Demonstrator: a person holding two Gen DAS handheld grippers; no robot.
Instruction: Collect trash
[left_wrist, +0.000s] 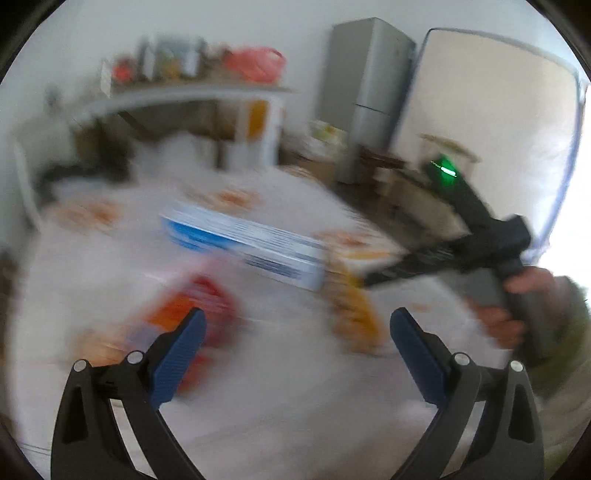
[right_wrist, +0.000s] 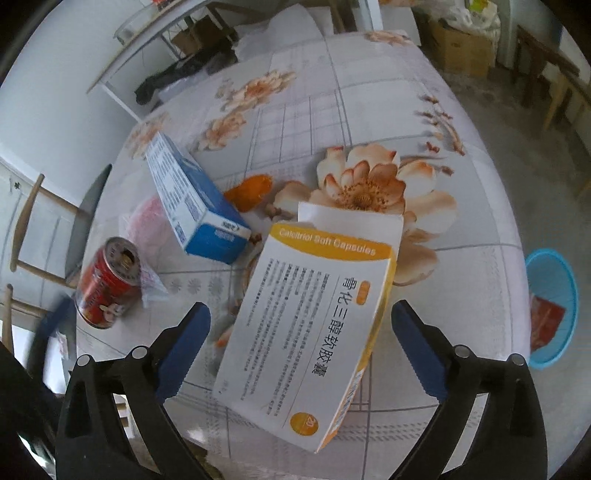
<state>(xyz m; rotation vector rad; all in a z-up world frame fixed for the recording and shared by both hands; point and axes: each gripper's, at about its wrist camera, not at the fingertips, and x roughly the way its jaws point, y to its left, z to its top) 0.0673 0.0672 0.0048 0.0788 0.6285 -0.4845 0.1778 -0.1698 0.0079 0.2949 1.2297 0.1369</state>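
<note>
**Both grippers wide open over a table of trash**

Nearest in the right wrist view: right gripper (right_wrist: 301, 325), blue pads spread wide, nothing pressed between them. Between the fingers but clear of both pads: white-and-yellow capsule box (right_wrist: 314, 321), lying flat on the floral tablecloth (right_wrist: 461, 266), top flap open toward the far side. Left of that, near the table's left edge: red can (right_wrist: 109, 282), tipped on its side, opened top facing the camera, touching a crumpled clear plastic wrapper (right_wrist: 144, 236) with pink print. Just beyond, blue-and-white box (right_wrist: 192, 203), tilted, one end toward the capsule box and just beside it. Behind it, an orange peel (right_wrist: 249, 192) on the cloth. Off the table's right edge, down on the floor: blue basket (right_wrist: 552, 306), a red packet (right_wrist: 546, 321) already inside.

In the left wrist view, heavily blurred: left gripper (left_wrist: 297, 328) likewise spread wide and empty, hovering above the table. Ahead of its left finger, the red can (left_wrist: 207, 314) as a red-orange smear; farther on, the blue-and-white box (left_wrist: 243, 247); right of centre, a yellow blur (left_wrist: 354, 314), probably the capsule box. At right, a hand (left_wrist: 517, 306) on the grip of the other gripper's black body. Farthest back: grey fridge (left_wrist: 365, 99), cluttered shelf (left_wrist: 199, 88) along the white wall.
</note>
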